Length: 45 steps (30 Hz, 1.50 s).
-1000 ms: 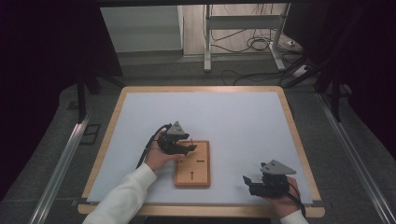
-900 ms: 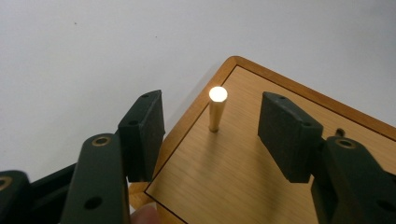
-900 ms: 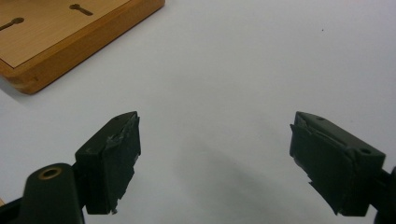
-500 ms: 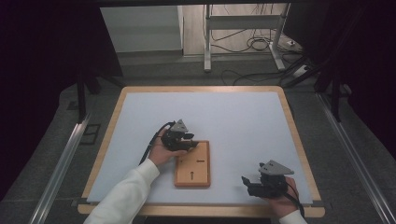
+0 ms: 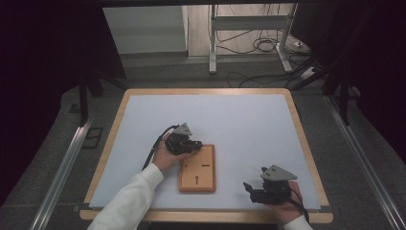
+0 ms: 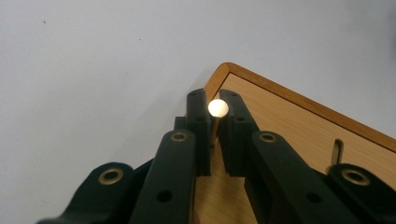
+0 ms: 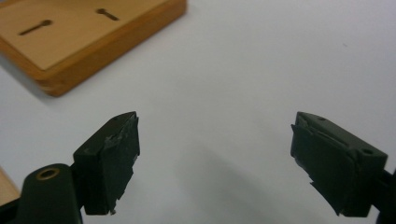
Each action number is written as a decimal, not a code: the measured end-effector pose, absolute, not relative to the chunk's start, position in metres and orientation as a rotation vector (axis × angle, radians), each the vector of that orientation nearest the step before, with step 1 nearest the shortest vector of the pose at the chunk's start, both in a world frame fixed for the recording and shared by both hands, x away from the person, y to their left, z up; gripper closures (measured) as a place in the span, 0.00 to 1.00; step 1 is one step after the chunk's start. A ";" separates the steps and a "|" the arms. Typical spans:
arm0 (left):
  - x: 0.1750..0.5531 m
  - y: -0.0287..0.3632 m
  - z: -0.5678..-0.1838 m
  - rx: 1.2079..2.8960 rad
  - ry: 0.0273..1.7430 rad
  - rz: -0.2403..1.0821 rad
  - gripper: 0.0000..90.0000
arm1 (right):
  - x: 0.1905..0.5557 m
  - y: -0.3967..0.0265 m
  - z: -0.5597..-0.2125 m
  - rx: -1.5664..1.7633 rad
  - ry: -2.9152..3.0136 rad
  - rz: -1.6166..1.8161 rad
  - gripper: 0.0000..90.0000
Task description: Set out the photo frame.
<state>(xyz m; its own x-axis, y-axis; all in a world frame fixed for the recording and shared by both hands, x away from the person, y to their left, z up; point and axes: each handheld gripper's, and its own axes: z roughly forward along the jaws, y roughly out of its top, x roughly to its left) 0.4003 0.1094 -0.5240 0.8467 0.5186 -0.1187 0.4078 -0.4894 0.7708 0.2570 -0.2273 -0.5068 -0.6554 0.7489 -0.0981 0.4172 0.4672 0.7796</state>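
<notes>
A small wooden board (image 5: 197, 168) with two keyhole slots lies on the white table mat. My left gripper (image 5: 194, 143) hovers at the board's far left corner. In the left gripper view that gripper (image 6: 215, 100) is shut on a thin brass pin (image 6: 218, 108) with a round head, just over the board's corner (image 6: 299, 126); one slot (image 6: 337, 149) shows to the right. My right gripper (image 5: 249, 188) rests near the table's front edge, right of the board. Its jaws (image 7: 215, 123) stand wide apart with nothing between them, and the board (image 7: 70, 37) lies beyond them to the left.
The white mat (image 5: 239, 124) sits inside a wooden table rim (image 5: 306, 143). Metal rails (image 5: 62, 167) run along both sides of the table. Cables and a stand's legs (image 5: 249, 43) lie on the floor beyond the far edge.
The left gripper has crept slightly toward the far end of the board. The right gripper has stayed put.
</notes>
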 end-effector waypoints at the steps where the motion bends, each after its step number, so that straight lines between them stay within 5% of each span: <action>1: 0.400 0.109 -0.524 2.138 0.683 0.153 0.93 | 0.256 -0.224 -0.507 0.965 2.300 1.041 0.16; 45: 0.425 0.117 -0.522 2.123 0.761 -0.094 0.92 | 0.253 -0.092 -0.526 0.458 2.376 0.781 0.10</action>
